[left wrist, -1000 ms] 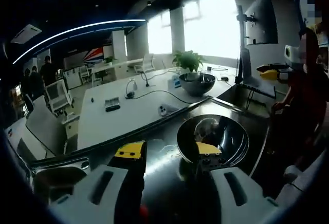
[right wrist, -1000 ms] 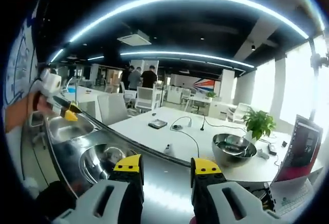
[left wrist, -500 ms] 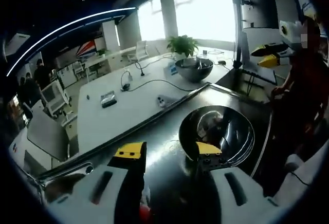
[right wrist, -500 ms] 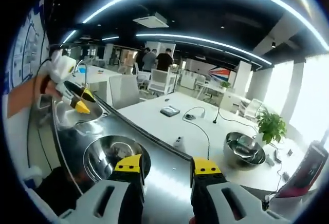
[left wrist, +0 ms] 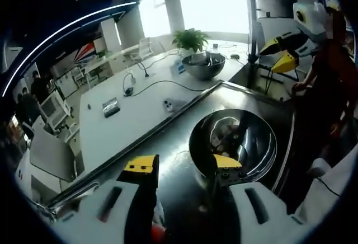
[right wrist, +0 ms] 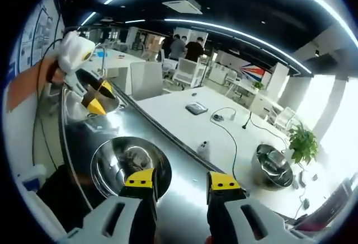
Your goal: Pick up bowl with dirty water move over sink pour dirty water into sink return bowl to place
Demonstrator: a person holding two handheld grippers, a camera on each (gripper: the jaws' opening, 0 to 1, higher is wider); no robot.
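Counter (left wrist: 168,160): steel, shiny, running from 8 o'clock to 2 o'clock across the left gripper view; carries the bowl; seen again in the right gripper view (right wrist: 184,199) under the jaws.
White table (left wrist: 134,109): behind the counter in the left gripper view, from 9 to 1 o'clock; cables, a dark flat gadget and small white items lying on it; in the right gripper view (right wrist: 224,137) at 1 to 3 o'clock.
Sink (right wrist: 84,101): basin at 10 o'clock in the right gripper view, past the far end of the counter, with a tap above it.
Bowl (left wrist: 232,143): steel, upright on the counter, at 4 o'clock from centre in the left gripper view, some murky contents at the bottom; in the right gripper view (right wrist: 130,163) at 7 o'clock, apart from both jaw tips.
Second bowl (left wrist: 203,65): steel, on the white table at 1 o'clock in the left gripper view, just in front of a potted plant (left wrist: 190,38); in the right gripper view (right wrist: 272,168) at 3 o'clock.
Left gripper (left wrist: 183,167): jaws spread wide, nothing between them; right jaw tip overlapping the near rim of the bowl, contact not clear; also in the right gripper view (right wrist: 99,95) at 10 o'clock, over the sink.
Right gripper (right wrist: 182,179): jaws parted, empty, above the counter just right of the bowl; also in the left gripper view (left wrist: 282,54) at 2 o'clock, held by a person.
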